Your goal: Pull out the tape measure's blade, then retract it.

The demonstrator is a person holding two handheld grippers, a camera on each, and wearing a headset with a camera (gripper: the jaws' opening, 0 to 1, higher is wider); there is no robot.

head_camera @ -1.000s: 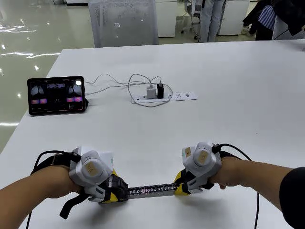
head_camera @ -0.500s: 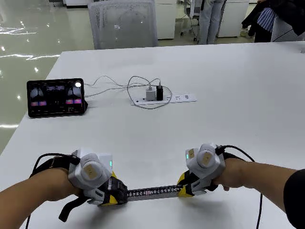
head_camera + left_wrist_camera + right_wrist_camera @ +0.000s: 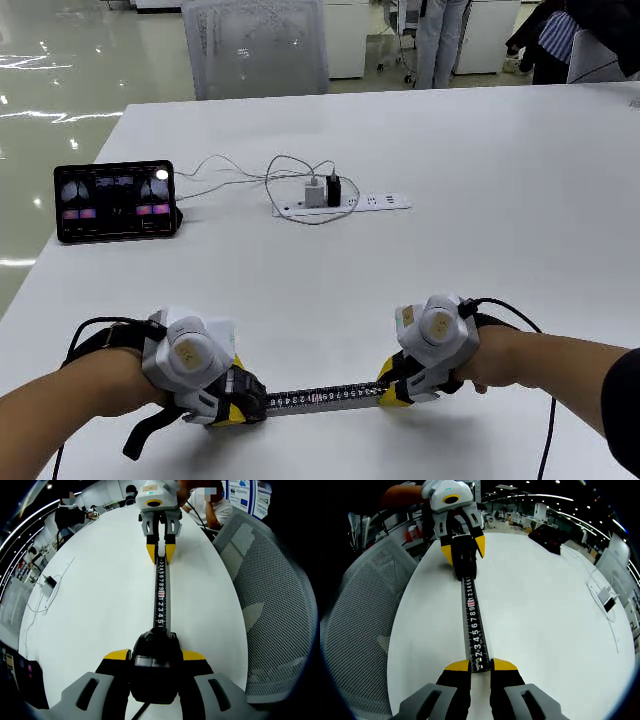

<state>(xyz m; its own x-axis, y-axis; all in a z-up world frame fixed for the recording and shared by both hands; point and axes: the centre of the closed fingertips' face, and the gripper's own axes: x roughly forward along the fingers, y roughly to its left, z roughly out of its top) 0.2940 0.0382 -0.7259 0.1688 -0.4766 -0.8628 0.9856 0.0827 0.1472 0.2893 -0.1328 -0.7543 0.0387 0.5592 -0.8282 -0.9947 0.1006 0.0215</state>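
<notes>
A: Any readable writing?
B: Only on the blade [image 3: 472, 625]: white numerals 1–9 on black, a red-marked box after 9, then digits up to 6. The tablet [image 3: 117, 200] screen is too small to read.
A: Materials, big to small?
B: Smooth white table [image 3: 480, 200], grey mesh chair [image 3: 255, 45] at its far edge, black flat tablet, white power strip [image 3: 350, 203] with plugs and looping cables. The tape measure [image 3: 156, 665] has a chunky black case, and the blade is a flat strip.
A: The tongs?
B: The left gripper [image 3: 240, 395] has its yellow-tipped jaws clamped on the case sides. The right gripper [image 3: 480, 666] has its jaws nearly together, pinching the blade's end. The blade runs straight between them, low over the table's near edge.
</notes>
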